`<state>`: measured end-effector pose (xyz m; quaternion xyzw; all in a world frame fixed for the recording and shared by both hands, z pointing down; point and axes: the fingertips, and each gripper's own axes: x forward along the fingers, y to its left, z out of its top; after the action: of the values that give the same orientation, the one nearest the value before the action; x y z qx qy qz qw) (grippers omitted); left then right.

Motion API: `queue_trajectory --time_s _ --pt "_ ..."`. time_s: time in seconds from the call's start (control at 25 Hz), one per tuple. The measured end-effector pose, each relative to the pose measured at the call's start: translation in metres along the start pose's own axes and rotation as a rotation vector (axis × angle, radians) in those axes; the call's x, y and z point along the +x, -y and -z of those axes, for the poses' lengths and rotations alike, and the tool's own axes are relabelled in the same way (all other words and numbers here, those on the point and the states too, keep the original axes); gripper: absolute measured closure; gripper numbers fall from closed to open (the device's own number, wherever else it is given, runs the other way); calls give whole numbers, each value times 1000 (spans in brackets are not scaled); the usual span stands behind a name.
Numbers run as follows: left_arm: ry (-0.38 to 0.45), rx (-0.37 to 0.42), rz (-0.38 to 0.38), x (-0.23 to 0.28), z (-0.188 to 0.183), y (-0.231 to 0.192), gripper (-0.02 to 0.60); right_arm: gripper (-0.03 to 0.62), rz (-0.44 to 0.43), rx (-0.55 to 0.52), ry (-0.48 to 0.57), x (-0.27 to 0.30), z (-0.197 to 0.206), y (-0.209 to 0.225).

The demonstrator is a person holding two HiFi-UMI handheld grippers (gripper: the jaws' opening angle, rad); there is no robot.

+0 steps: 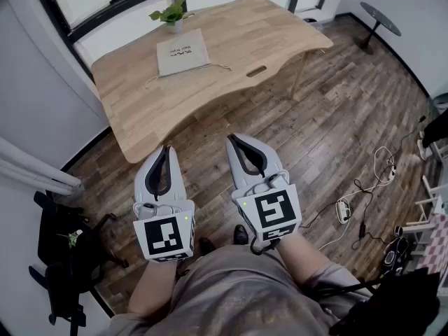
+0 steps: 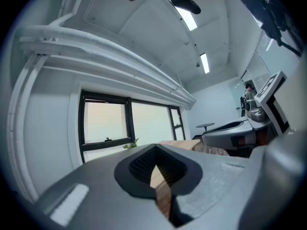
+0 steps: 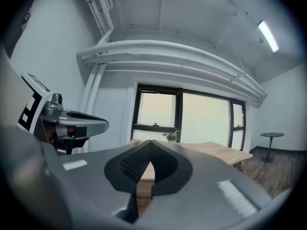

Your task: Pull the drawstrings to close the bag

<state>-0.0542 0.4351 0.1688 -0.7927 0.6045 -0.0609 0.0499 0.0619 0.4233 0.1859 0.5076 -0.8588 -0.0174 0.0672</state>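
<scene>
A flat beige drawstring bag (image 1: 182, 52) lies on the far left part of the wooden table (image 1: 231, 40), its thin cords (image 1: 221, 66) trailing off its near corners. Both grippers hang level over the wood floor, well short of the table and apart from the bag. My left gripper (image 1: 166, 148) is shut with nothing between its jaws; in the left gripper view the gripper (image 2: 155, 148) has its tips meeting. My right gripper (image 1: 229, 139) is likewise shut and empty, and its tips touch where the gripper (image 3: 150, 143) appears in the right gripper view. The bag is hidden in both gripper views.
A small potted plant (image 1: 171, 14) stands behind the bag by the window. A black chair (image 1: 63, 257) sits at the lower left. Cables and a power strip (image 1: 346, 208) lie on the floor at right. A small round side table (image 1: 380, 18) stands far right.
</scene>
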Motion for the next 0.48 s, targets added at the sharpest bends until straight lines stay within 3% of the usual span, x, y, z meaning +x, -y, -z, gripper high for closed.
queue_trajectory --time_s 0.48 --pt "-17 -9 -15 14 0 24 581 566 -36 40 1 -4 9 26"
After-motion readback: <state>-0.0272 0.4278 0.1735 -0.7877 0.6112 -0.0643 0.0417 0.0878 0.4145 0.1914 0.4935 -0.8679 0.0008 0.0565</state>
